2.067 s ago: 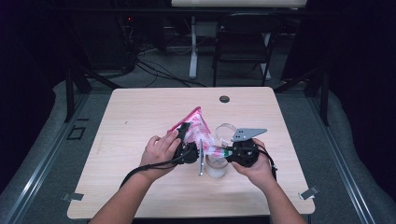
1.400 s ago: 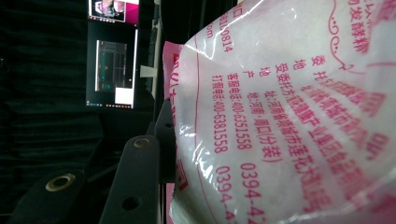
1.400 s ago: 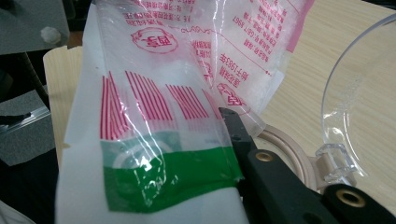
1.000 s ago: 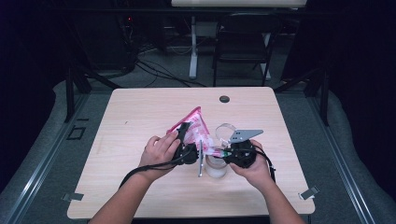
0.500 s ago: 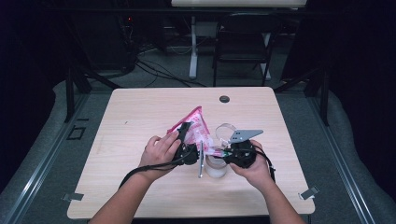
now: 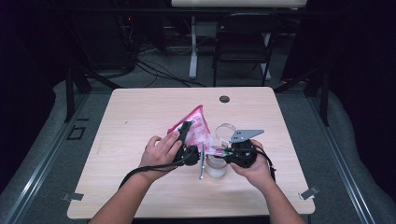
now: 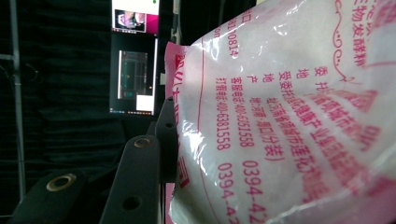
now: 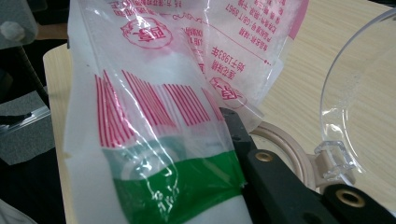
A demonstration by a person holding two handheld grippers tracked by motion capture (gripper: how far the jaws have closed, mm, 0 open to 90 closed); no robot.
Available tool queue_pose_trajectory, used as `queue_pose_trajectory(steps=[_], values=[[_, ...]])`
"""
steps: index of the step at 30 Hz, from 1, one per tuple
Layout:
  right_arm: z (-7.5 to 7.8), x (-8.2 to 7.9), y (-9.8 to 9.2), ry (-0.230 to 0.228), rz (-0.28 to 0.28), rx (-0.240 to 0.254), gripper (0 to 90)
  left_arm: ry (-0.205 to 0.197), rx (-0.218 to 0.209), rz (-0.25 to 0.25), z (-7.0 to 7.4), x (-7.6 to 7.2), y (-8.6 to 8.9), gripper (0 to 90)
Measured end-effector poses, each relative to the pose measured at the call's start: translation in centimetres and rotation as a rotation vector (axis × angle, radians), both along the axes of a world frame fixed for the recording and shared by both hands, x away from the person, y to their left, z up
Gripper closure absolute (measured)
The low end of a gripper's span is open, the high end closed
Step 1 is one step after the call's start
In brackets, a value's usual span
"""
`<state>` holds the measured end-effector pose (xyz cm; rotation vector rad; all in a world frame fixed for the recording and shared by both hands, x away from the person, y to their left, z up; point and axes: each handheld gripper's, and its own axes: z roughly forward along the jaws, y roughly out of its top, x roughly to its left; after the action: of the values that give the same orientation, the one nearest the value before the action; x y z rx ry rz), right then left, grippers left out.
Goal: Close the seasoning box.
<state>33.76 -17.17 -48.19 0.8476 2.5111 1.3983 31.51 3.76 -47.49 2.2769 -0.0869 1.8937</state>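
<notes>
Nearest the person, a clear jar [image 6: 216,166] with white contents stands on the tabletop [image 6: 140,116], between the two hands. Its clear lid [image 6: 226,131] is swung open behind it; in the right gripper view the lid [image 8: 359,102] hangs on a hinge from the jar's beige rim [image 8: 285,140]. A thin rod-like tool [image 6: 201,165] stands just left of the jar, though the high view is too coarse to tell what it is.

The right claw [image 6: 223,153] is clenched on the lower corner of the pink-printed bag [image 6: 198,126]; in the right gripper view one black jaw presses against the bag [image 8: 154,121] at its green band, directly over the jar's mouth. The left claw [image 6: 186,135] grasps the same bag higher up, its jaws clamped on the pink sealed edge; in the left gripper view the bag [image 7: 289,116], full of white powder, bulges beside a black jaw.

The bag slopes up and away from the jar, held off the tabletop. Farther back a small dark disc [image 6: 224,99] sits in the tabletop near its far edge, and a chair [image 6: 243,37] stands beyond.
</notes>
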Motion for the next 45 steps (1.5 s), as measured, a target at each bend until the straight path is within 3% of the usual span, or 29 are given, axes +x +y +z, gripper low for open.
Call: queue_pose_trajectory(steps=[9,11,12,40,41,45], values=[[0.07,0.01,-0.16,0.0,0.001,0.008,88.8,-0.037,0.01,-0.018,0.02,-0.16,-0.15,64.1],[0.06,0.0,-0.16,-0.001,-0.002,0.007,88.8,-0.027,0.018,-0.002,0.11,-0.28,-0.22,64.1],[0.05,0.0,-0.17,0.0,-0.002,0.008,88.7,-0.039,0.009,-0.022,0.01,-0.17,-0.17,64.1],[0.13,0.05,-0.36,-0.001,-0.004,0.006,88.8,-0.029,0.034,-0.028,0.49,-0.26,-0.42,64.1],[0.12,0.05,-0.36,-0.001,-0.004,0.006,88.8,-0.02,0.043,-0.011,0.59,-0.37,-0.48,64.1],[0.09,0.08,-0.38,-0.001,-0.004,0.009,88.8,-0.025,0.031,-0.03,0.45,-0.25,-0.45,64.1]])
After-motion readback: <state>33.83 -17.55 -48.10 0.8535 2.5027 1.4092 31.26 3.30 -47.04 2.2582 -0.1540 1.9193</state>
